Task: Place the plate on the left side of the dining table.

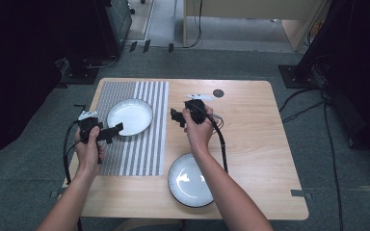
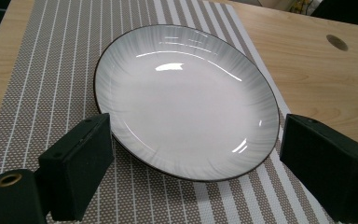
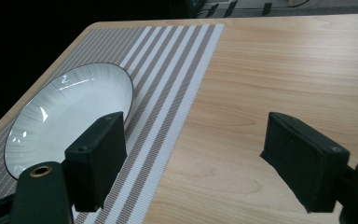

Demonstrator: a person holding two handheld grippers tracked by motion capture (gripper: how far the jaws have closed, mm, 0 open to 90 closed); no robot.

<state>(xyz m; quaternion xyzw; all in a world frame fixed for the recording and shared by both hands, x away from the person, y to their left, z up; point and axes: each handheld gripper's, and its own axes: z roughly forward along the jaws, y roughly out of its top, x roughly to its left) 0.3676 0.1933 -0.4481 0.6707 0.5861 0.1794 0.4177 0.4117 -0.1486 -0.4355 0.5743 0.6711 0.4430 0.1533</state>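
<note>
On the striped placemat [image 1: 135, 130] sits a white plate [image 1: 129, 116]; my left gripper [image 1: 110, 133] gapes wide at its near rim, holding nothing. Right of that mat, my right gripper [image 1: 176, 117] hangs wide and empty over the table [image 1: 260, 134].

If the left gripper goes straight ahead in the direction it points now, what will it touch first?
Most likely the white plate on the striped mat. The left gripper is open, and the plate's near rim lies between its jaws, just ahead. How high the gripper is above the mat is unclear, so it might pass over the rim.
</note>
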